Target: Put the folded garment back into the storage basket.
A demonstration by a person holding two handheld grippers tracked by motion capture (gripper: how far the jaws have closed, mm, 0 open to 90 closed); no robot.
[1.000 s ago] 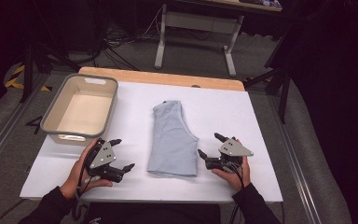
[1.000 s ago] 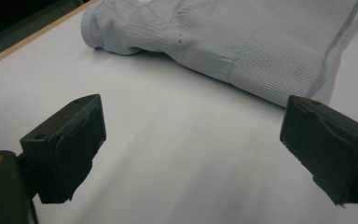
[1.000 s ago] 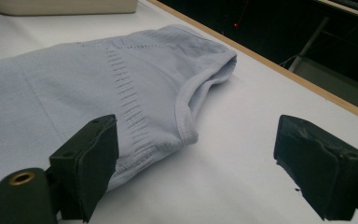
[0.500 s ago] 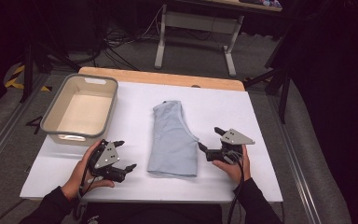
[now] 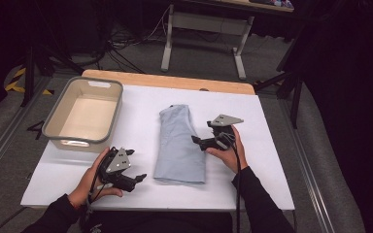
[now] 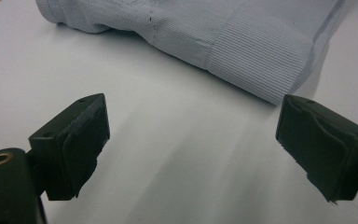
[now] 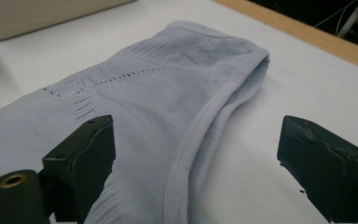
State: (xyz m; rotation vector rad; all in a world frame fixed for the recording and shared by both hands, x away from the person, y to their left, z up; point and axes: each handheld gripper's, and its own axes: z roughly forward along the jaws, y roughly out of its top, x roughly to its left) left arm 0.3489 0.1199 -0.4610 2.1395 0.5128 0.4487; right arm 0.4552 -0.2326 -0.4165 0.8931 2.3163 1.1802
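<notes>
Here, the pale blue ribbed garment (image 5: 180, 145) lies folded lengthwise, flat.

Bare white surface (image 5: 141, 116) between beige bin (image 5: 85, 114) and folded pale-blue garment (image 5: 180, 145), wide enough for passage. More open surface right of garment and along near edge. Left tongs (image 5: 132, 167) spread wide just beside garment's near corner; right tongs (image 5: 201, 133) spread wide over its right edge.

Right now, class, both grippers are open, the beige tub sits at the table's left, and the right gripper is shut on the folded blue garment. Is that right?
Not quite. The right gripper is open: the right gripper view shows its jaws spread apart over the garment edge, gripping nothing. The left gripper is open and the tub sits at left, as stated.
</notes>
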